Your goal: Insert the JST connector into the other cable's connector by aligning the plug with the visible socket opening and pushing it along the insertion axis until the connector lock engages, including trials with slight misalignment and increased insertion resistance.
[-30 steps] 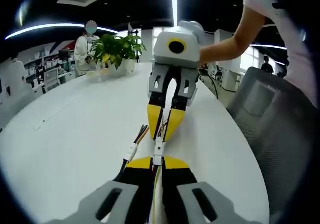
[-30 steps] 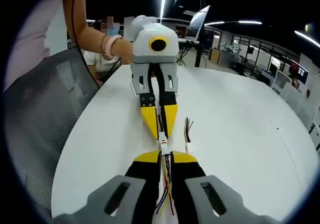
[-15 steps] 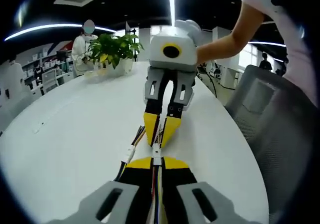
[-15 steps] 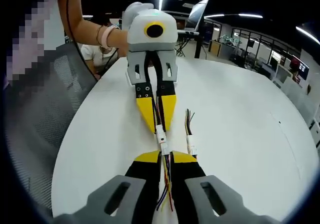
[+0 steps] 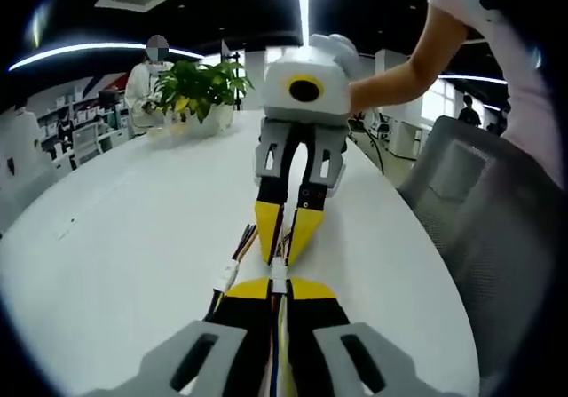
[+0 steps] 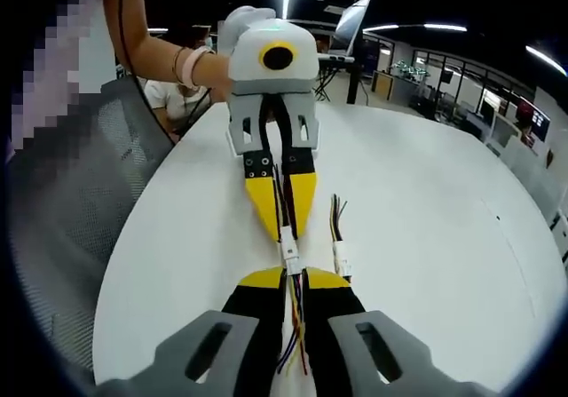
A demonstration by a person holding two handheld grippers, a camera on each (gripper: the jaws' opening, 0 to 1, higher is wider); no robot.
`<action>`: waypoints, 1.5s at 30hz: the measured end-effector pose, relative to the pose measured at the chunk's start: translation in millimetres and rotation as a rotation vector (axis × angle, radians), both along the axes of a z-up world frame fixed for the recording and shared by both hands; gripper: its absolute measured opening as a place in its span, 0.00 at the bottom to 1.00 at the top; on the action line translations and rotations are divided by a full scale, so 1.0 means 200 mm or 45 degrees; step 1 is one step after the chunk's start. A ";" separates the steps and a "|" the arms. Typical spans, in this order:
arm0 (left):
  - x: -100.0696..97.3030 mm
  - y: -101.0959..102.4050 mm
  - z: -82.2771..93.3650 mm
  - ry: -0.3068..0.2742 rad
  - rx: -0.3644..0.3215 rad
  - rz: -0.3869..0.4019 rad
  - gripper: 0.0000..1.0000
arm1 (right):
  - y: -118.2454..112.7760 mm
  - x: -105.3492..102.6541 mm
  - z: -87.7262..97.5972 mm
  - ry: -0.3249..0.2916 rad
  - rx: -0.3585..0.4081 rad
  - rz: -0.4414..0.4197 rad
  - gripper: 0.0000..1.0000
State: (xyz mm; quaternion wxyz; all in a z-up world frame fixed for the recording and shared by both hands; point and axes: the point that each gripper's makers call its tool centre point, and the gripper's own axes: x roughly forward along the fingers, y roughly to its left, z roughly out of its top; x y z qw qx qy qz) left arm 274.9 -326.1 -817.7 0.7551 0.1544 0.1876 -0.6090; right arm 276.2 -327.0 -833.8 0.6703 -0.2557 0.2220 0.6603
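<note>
Over the white table (image 6: 426, 219) the two grippers met tip to tip. The left gripper (image 5: 278, 287) was clamped on one wired white connector (image 5: 279, 278) and the right gripper (image 6: 294, 277) on the other connector (image 6: 291, 261). The housings seemed to touch end to end, though the seam was too small to judge; a spare cable (image 6: 338, 246) lay just beside them.

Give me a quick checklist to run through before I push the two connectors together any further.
1. Left gripper shut on its cable: ok.
2. Right gripper shut on its cable: ok.
3. White connectors in line between the two sets of fingers: ok.
4. Lock engaged: cannot tell.
5. Spare cable on the white table clear of the joint: ok, beside it.
6. Wires free of the joint: cannot tell.
</note>
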 end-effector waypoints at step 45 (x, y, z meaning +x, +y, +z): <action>0.03 -0.01 -0.11 0.006 0.077 -0.022 0.00 | 0.00 0.00 -0.07 0.049 0.064 -0.111 0.04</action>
